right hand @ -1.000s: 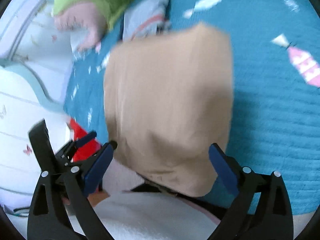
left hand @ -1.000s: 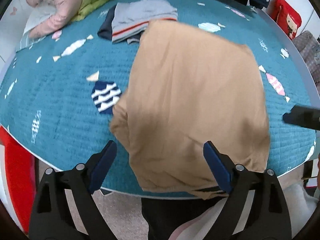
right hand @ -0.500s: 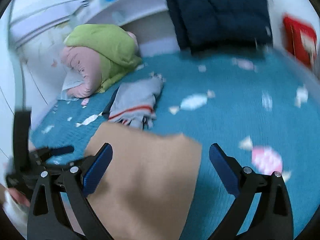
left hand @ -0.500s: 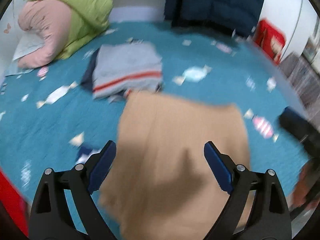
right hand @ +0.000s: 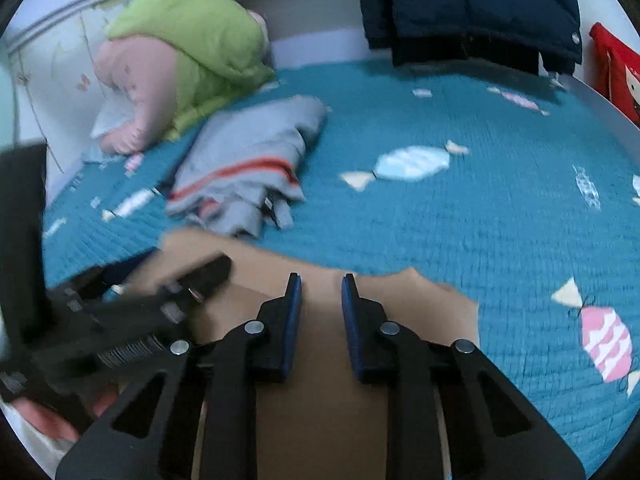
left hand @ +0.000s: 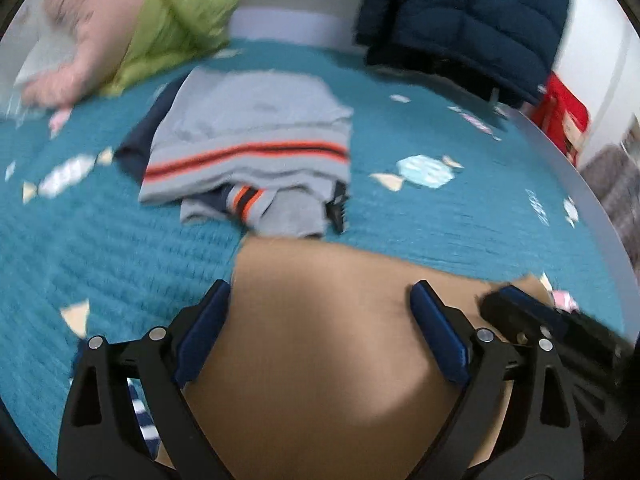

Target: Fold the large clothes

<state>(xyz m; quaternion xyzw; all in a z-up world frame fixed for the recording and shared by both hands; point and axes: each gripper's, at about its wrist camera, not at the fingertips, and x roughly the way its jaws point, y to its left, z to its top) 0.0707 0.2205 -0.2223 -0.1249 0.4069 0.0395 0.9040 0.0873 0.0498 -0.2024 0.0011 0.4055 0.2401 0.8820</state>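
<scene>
A folded tan garment [left hand: 328,340] lies on the teal bedspread [left hand: 100,240] at the near edge. My left gripper [left hand: 320,296] is open and hovers low over the garment's far-left part, empty. My right gripper [right hand: 320,280] has its jaws partly closed with a narrow gap, over the garment's far edge [right hand: 320,360], gripping nothing that I can see. The right gripper shows at the right of the left wrist view [left hand: 560,332]; the left gripper shows at the left of the right wrist view [right hand: 160,292].
A folded grey sweater with orange stripes [left hand: 256,136] lies just beyond the tan garment, also in the right wrist view [right hand: 248,160]. A green and pink quilt [right hand: 180,64] sits far left. A navy jacket [left hand: 460,20] hangs behind. A red bag [left hand: 564,116] stands right.
Both grippers have dropped and moved forward toward the tan garment's far edge. The right gripper's jaws have narrowed from wide open. The left stays open.
</scene>
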